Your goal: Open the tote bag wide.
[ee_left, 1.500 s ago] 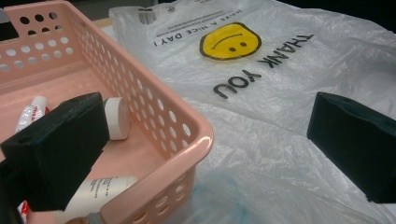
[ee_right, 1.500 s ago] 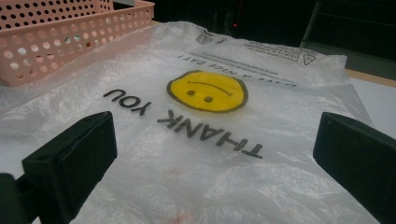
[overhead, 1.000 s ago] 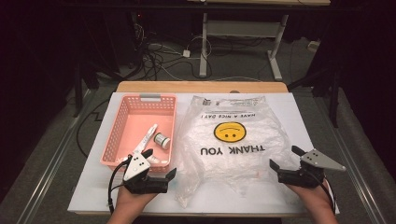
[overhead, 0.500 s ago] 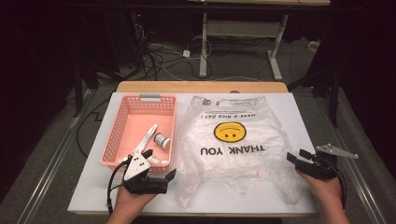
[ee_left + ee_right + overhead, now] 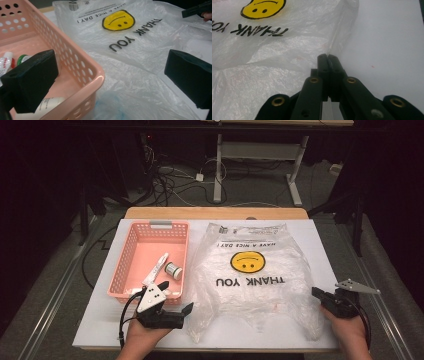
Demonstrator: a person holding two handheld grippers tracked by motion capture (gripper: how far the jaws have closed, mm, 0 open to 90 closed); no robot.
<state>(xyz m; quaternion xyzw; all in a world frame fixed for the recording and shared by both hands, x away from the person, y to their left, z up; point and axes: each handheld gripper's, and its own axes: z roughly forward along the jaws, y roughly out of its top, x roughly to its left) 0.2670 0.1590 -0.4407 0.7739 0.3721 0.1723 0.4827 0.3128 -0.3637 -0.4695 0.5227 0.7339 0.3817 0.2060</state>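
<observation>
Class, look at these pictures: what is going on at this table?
A person holds a gripper in each hand over a plastic bag lying flat on the table. The right gripper has just closed, pinching the bag's edge. The left gripper is open at the near corner of a pink basket holding a tube and a small jar.

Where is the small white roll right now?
High view: the small white roll lies inside the pink plastic basket, left of the clear plastic bag.

Open jaws, pink basket [image 5: 82, 75], plastic bag [image 5: 140, 57]
</observation>
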